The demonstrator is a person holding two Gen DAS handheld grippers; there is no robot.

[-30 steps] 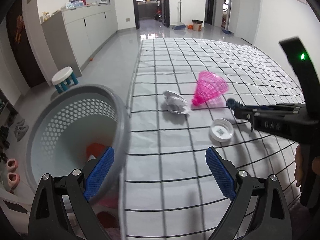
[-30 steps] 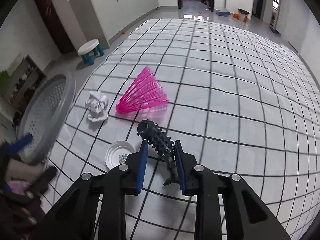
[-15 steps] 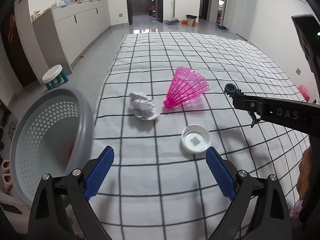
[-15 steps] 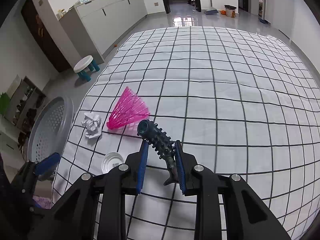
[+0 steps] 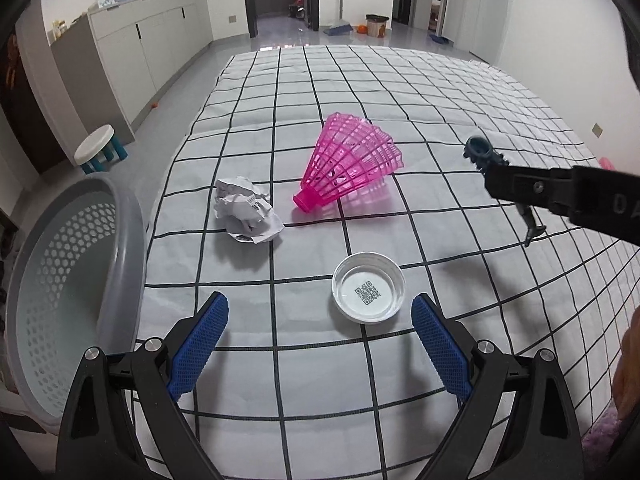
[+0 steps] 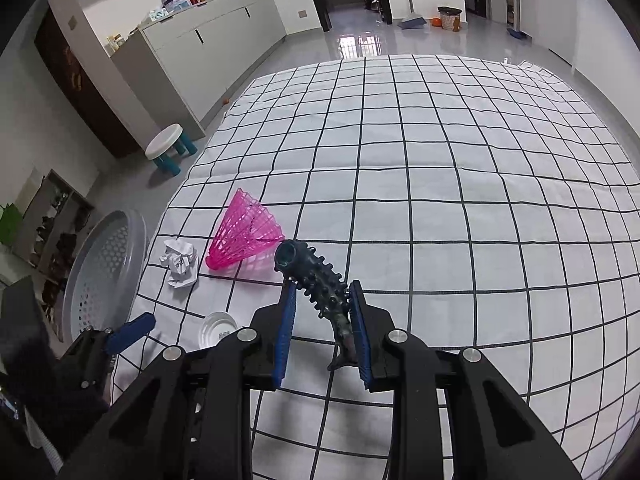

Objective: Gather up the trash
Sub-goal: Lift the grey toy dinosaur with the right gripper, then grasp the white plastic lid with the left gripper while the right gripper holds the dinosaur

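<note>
A checked sheet (image 5: 400,92) carries a crumpled white paper ball (image 5: 244,210), a pink plastic mesh cone (image 5: 348,164) lying on its side, and a white round lid (image 5: 368,288) with a printed code. My left gripper (image 5: 320,344) hangs open just short of the lid, nothing between its blue pads. Off the sheet's left edge stands a grey perforated basket (image 5: 60,300). My right gripper (image 6: 322,294) is shut on a dark studded rubbery piece (image 6: 316,276), held above the sheet to the right of the cone (image 6: 244,236).
A white stool with blue legs (image 5: 98,150) stands on the grey floor beside long pale cabinets (image 5: 140,52). A shoe rack (image 6: 52,216) stands beyond the basket (image 6: 104,264). The sheet spreads wide to the right and far side. Part of a hand (image 5: 628,360) shows at the right edge.
My left gripper swung from over the basket to the right onto the sheet, bringing the lid close in front. The right gripper lifted slightly and rolled, still holding the dark piece.
</note>
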